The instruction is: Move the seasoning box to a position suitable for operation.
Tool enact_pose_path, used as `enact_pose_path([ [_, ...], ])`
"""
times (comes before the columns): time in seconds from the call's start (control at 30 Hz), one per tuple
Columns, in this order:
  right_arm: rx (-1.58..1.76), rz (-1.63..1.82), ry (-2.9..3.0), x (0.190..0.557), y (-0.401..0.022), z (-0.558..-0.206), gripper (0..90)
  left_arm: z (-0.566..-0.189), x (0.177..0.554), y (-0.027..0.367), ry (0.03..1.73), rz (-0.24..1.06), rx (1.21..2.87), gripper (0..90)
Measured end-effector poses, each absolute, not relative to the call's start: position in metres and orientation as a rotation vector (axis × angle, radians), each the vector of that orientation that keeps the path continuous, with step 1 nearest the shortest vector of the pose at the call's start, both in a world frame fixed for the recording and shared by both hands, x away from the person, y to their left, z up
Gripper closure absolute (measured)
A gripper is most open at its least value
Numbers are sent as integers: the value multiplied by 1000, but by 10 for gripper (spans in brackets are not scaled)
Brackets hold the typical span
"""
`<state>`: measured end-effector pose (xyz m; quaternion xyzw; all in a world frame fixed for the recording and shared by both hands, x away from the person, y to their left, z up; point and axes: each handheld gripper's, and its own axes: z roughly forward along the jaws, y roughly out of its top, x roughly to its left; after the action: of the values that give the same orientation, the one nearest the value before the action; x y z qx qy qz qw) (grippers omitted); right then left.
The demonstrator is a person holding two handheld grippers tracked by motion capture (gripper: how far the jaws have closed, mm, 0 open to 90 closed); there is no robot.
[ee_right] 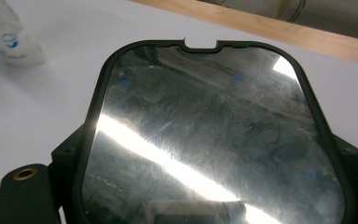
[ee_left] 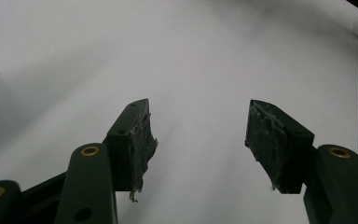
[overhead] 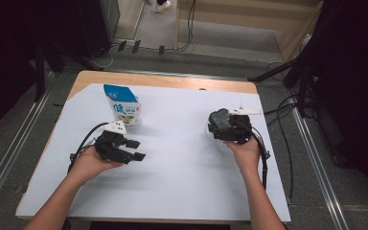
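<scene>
1. Right gripper (overhead: 216,128): closed on a dark, flat, glossy slab with rounded corners, likely a phone (ee_right: 209,135) in a black case. In the right gripper view the jaws stand at either long edge of it, clamping across its width.
2. Phone, position: held above the white sheet (overhead: 182,158) on the right half of the table (overhead: 163,79), near the far edge. Whether it touches the sheet cannot be told.
3. Phone, orientation: shiny face toward the gripper camera; long axis runs along the gripper's own line, away from the hand. The notched short end points toward the wooden table edge.
4. Left gripper (overhead: 136,149): jaws apart, nothing between them; the worn pads (ee_left: 142,140) face bare sheet. It rests low in the left hand, pointing right.
5. Milk pouch (overhead: 124,106): standing upright on the sheet's far left, just beyond the left gripper, well apart from the phone.
6. Handling note (judgement): carry the phone level and slowly; its smooth edges may slip, so keep the clamp square across the width and lower the far end onto the sheet before releasing.
</scene>
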<state>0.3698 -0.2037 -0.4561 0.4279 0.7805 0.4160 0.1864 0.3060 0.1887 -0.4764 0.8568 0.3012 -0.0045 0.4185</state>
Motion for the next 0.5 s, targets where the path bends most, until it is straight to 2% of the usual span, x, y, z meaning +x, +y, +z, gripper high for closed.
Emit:
enact_pose_path([
  [0.5, 1018, 1224, 2385, 343, -154, -463, 158, -476, 305, 188, 757, -5, 2161, 407],
])
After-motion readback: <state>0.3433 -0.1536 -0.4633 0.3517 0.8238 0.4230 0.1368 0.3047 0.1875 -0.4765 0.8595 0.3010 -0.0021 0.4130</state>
